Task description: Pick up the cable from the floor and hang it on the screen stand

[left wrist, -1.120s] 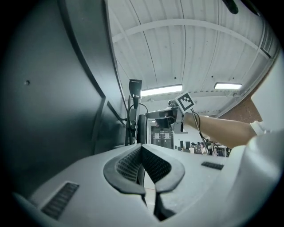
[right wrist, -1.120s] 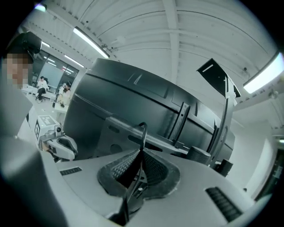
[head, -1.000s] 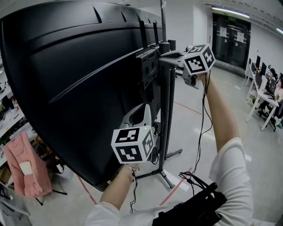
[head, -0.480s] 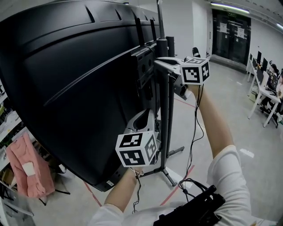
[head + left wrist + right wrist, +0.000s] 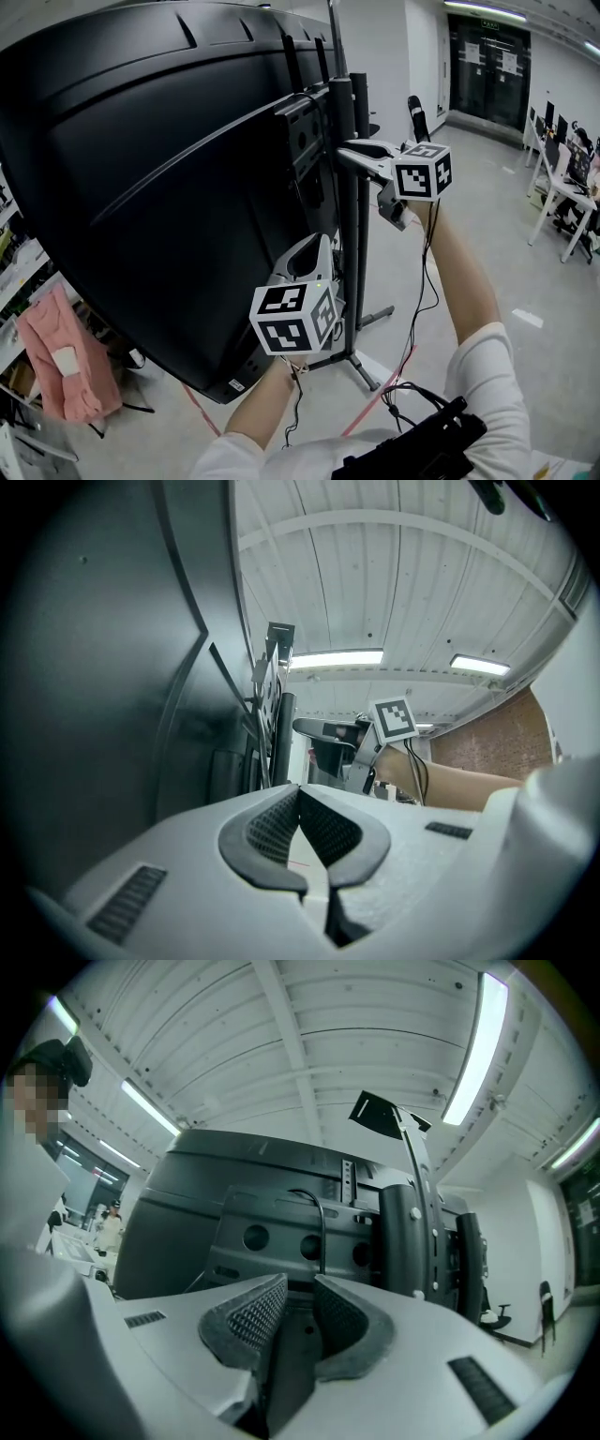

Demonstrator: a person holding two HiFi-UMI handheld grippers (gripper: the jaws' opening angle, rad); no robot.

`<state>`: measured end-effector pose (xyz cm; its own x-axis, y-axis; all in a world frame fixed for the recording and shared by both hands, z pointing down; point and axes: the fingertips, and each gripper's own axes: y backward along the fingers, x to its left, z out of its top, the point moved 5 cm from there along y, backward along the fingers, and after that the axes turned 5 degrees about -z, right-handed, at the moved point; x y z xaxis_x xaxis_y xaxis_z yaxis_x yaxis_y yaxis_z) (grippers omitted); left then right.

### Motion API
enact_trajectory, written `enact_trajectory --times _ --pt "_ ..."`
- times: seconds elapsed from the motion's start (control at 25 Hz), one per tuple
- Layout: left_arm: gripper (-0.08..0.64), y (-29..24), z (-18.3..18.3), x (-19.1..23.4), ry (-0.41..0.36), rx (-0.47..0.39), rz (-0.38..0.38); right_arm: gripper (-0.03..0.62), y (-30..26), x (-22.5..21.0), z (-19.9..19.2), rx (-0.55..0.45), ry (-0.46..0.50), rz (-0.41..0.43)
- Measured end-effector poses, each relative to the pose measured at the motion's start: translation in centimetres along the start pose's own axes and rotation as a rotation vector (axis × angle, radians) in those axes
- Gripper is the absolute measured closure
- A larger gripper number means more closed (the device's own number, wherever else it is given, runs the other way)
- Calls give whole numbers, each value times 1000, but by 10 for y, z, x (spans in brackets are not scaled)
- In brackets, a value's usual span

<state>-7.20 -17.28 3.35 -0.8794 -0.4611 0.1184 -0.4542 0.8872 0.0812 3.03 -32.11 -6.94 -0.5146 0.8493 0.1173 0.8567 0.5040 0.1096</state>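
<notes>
The big screen (image 5: 141, 187) fills the left side. The screen stand (image 5: 349, 234) stands upright just right of it, against its back, with its feet on the floor (image 5: 553, 281). A bracket (image 5: 272, 1232) sits on the screen's back, left of the poles. The cable (image 5: 323, 1227) hangs down the bracket's front. A chair (image 5: 415, 117) stands behind the stand. Desks (image 5: 562, 192) are far off at the right. A piece of clothing (image 5: 70, 361) hangs low at the left.

The screen (image 5: 141, 187) runs off the head view's top and left edges, its front hidden. The cable (image 5: 322, 1227) drops from sight behind the right gripper (image 5: 298, 1283), whose jaws are opening; whether it lies between them I can't tell. The far people (image 5: 574, 161) are too small to make out.
</notes>
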Motion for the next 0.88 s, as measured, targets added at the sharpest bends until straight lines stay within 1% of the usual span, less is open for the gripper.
enact_trajectory --times 0.12,0.2,0.24,0.32,0.4,0.44,0.56,0.68,0.76,0.84,0.88 --pt "557 0 -6 -6 5 10 -17 503 12 4 -17 32 -25 -115" --pt "557 1 -10 -10 10 17 -29 510 22 11 -30 71 -46 -196" --pt "557 1 -13 -12 12 19 -35 520 28 15 -38 97 -68 -243" --pt "557 3 -17 -16 12 22 -49 539 40 24 -55 145 -143 -332" --pt "557 6 -24 -18 14 27 -62 546 54 36 -73 172 -202 -392" --pt "557 9 -28 -19 18 30 -68 550 60 44 -81 180 -205 -419" --pt "557 17 -41 -21 27 34 -80 572 84 64 -107 197 -175 -523" --pt "557 24 -57 -23 26 58 -82 573 109 82 -132 215 -175 -631" --pt "557 29 -67 -23 32 78 -85 574 120 93 -149 241 -147 -697" --pt "557 35 -77 -22 40 93 -84 574 126 104 -165 267 -122 -747" --pt "557 38 -82 -21 43 99 -83 574 128 111 -172 275 -124 -764"
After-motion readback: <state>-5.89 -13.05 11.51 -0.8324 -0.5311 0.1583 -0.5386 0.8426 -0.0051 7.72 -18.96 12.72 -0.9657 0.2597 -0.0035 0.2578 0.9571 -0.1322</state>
